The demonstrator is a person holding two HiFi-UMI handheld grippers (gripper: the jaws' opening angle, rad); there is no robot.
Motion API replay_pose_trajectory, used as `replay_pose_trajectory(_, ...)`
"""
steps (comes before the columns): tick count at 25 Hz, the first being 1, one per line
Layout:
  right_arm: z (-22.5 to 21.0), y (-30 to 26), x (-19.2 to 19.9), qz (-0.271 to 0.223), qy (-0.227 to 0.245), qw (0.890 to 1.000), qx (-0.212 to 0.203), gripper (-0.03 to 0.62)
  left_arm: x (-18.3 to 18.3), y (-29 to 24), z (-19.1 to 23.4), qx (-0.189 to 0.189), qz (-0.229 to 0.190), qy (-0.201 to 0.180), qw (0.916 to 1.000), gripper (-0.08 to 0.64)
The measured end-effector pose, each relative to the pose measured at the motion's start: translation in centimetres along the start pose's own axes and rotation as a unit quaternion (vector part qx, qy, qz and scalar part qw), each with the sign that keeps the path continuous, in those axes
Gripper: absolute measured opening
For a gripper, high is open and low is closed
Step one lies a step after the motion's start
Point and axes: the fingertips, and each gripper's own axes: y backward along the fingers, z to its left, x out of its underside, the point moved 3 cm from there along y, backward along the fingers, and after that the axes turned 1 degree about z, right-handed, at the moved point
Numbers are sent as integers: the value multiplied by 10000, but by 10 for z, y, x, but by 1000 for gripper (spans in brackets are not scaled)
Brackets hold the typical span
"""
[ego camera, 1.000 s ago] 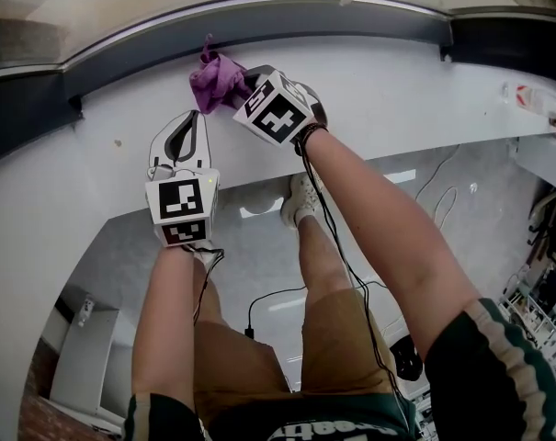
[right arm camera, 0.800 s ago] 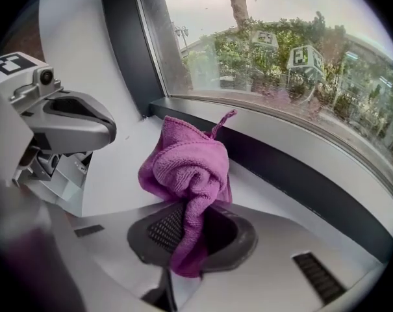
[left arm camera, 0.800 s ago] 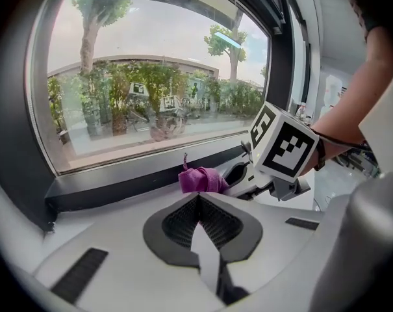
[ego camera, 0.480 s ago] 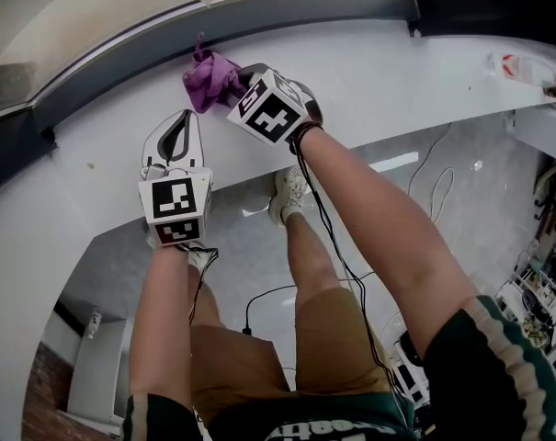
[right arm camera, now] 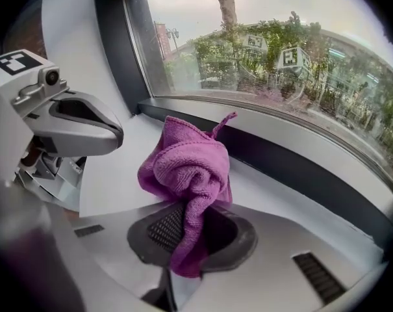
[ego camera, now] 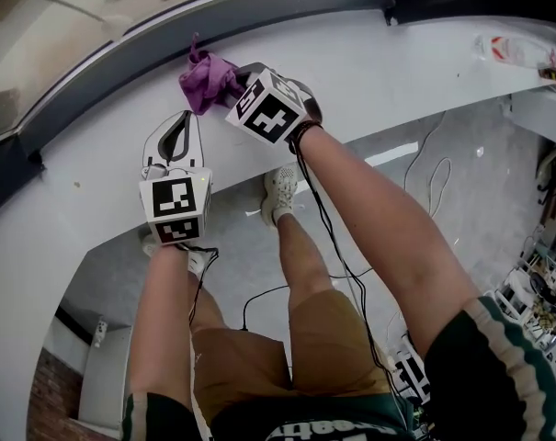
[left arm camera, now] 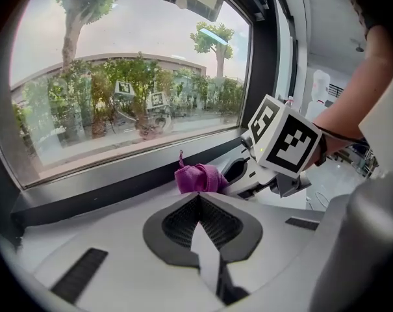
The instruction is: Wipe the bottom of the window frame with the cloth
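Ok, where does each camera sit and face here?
Head view: on the head, steeply down at the sill; arms, legs, left gripper, right gripper show.
Left gripper view: along its shut jaws toward the window; right gripper, forearm at right.
Right gripper view: along jaws clamping the purple cloth, toward the window frame; left gripper at left.
Shared: all three show the cloth.

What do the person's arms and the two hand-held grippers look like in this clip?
The left hand-held gripper and right hand-held gripper have pale grey shells with dark ribbed jaw pads. Each carries a white cube with black square markers. Thin black cables trail back from them. The short sleeves are dark green with a pale stripe.
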Motion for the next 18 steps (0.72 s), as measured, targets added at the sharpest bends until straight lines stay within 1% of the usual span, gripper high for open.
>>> replay_pose_trajectory(12, -40, 27, 39, 14, -175, 9997, 172, 63, -21, -39, -46, 287, 22, -169, 9994, 9)
replay_pose_trajectory(18, -59, 45, 56, 67, -228, 9993, 303, 63, -37, -53, -61, 400, -9, -295, 9988, 9)
